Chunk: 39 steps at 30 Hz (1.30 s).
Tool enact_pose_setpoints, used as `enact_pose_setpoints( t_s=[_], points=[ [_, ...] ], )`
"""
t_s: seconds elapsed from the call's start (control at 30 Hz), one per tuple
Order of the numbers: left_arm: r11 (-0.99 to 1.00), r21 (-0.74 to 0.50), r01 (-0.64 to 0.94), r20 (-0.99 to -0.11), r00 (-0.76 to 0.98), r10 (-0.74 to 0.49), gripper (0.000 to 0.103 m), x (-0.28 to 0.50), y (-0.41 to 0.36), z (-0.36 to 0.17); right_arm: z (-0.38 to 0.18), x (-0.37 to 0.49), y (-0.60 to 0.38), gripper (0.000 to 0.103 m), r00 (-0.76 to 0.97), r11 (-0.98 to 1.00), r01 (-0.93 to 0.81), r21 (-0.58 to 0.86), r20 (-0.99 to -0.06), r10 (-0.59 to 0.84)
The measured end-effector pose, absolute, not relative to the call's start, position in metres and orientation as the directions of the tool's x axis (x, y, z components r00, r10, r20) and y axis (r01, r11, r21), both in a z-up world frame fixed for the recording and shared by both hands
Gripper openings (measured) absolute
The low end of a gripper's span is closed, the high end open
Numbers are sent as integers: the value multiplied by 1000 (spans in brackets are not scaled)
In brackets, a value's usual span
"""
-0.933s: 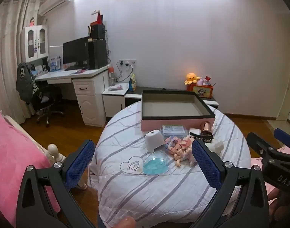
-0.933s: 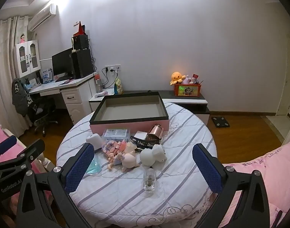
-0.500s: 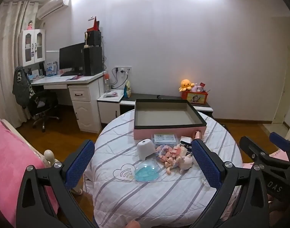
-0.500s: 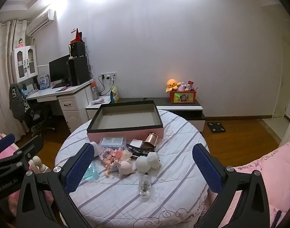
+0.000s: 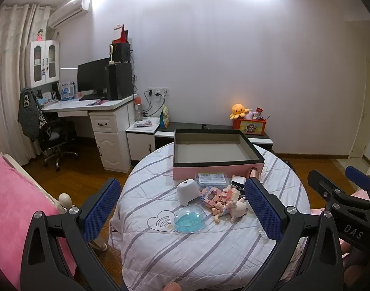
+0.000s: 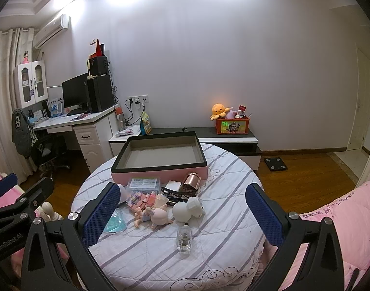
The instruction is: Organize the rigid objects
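Two hand-held tools hang above the near edge of a round counter point(image 6: 216, 249) covered in a white cloth with lilac stripes. The left tool point(image 5: 182, 211) is spread wide and grasps nothing. The right tool point(image 6: 182, 214) is likewise spread wide with nothing between its blue pads.

Neither tool touches anything, so this looks like the very start of the tidying: no object has been collected, and the box holds nothing.

Just beyond the tools, one loose cluster of small things lies at the middle of the counter. Counted from the nearest outward:
- one clear glass bottle point(image 6: 184, 238), lying closest to the right tool;
- one clear blue dome point(image 5: 190, 220), nearest the left tool;
- one small doll figure point(image 6: 153, 215), lying on its side;
- one white rounded toy point(image 6: 187, 209), touching the doll's right side;
- one heap of pink and purple building bricks point(image 6: 143, 198), too jumbled to count;
- one white cup-shaped cover point(image 5: 187, 191);
- one black hairband point(image 6: 177, 192);
- one clear flat case point(image 6: 143, 185);
- one small white box point(image 6: 173, 185);
- one copper-coloured canister point(image 6: 191, 181), tipped over against the box.

Behind the cluster sits one large open pink box point(image 6: 160, 155) with a dark rim.

The next move probably calls for lowering one tool onto a near item, such as the bottle, closing on it firmly since glass may slip, then carrying it over the cluster into the box.
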State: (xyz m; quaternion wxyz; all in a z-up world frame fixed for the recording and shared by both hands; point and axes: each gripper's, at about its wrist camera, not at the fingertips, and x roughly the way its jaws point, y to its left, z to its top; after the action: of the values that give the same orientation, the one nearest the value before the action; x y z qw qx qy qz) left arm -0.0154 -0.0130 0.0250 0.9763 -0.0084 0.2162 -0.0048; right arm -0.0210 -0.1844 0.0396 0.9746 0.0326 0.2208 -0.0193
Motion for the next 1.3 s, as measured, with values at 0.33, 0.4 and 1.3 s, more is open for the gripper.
enact_pose_setpoints(
  t_s=[0.33,0.4,1.3],
  points=[
    [1000,-22,14,-425,905,-22,103,-17,-12,25,40,-22,-184,103,903,997,51,54,-430,-23],
    [1000,-20,14,-426,904,-21,103,-16,-13,24,40,-22,-184,103,903,997,51,53,-429,-23],
    [998,-52,29,-442,896,-49,103,-16,-8,19,41,-23,-184,103,904,997,52,55,-426,-23]
  ],
)
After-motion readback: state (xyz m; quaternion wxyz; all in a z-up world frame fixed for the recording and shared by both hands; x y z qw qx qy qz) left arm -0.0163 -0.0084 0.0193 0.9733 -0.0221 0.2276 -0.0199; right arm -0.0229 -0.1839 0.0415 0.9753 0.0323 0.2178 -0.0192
